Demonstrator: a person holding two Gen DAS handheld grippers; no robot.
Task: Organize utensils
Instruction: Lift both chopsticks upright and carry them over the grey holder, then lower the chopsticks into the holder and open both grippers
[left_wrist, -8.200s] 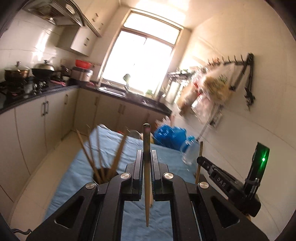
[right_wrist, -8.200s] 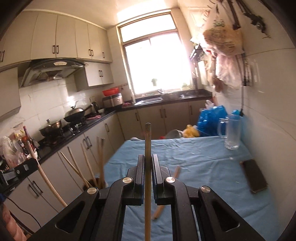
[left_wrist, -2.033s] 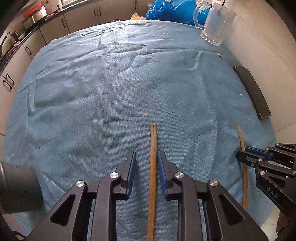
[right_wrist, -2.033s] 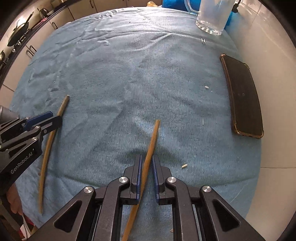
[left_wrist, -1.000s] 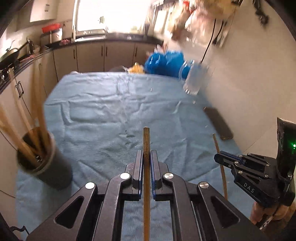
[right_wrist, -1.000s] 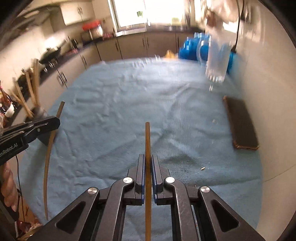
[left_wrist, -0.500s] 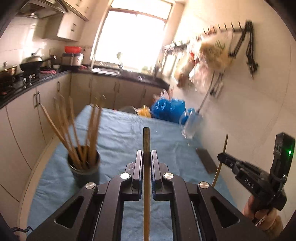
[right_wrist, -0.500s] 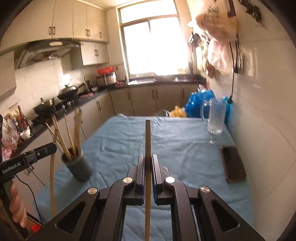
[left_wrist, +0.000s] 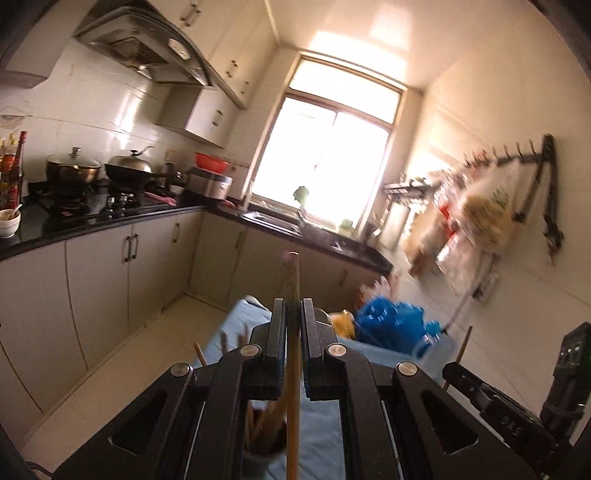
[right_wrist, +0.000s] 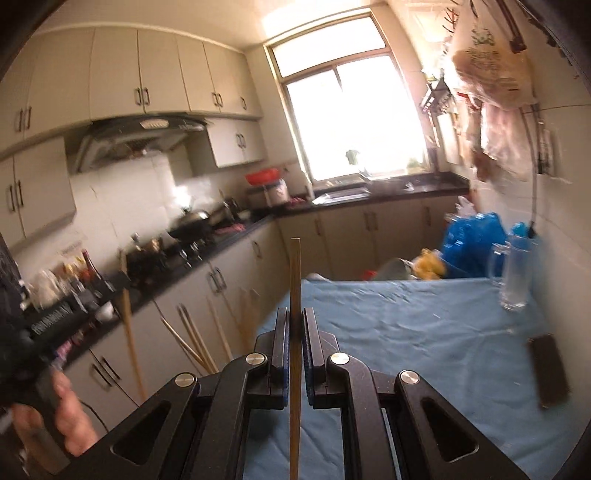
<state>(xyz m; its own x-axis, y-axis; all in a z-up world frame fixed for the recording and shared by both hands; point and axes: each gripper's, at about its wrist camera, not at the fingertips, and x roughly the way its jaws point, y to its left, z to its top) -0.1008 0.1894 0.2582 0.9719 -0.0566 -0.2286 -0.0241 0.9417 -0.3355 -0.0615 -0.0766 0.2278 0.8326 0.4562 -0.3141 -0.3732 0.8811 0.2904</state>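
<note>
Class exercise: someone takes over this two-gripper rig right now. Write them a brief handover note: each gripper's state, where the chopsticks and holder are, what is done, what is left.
Left gripper: shut on a wooden chopstick, raised above the dark holder.
Right gripper: shut on a second chopstick, lifted over the blue tablecloth.
Holder: at the table's left edge, several chopsticks standing in it.
Done: both sticks are off the cloth.
Left: drop each into the holder. No other loose chopsticks are visible on the cloth.
</note>
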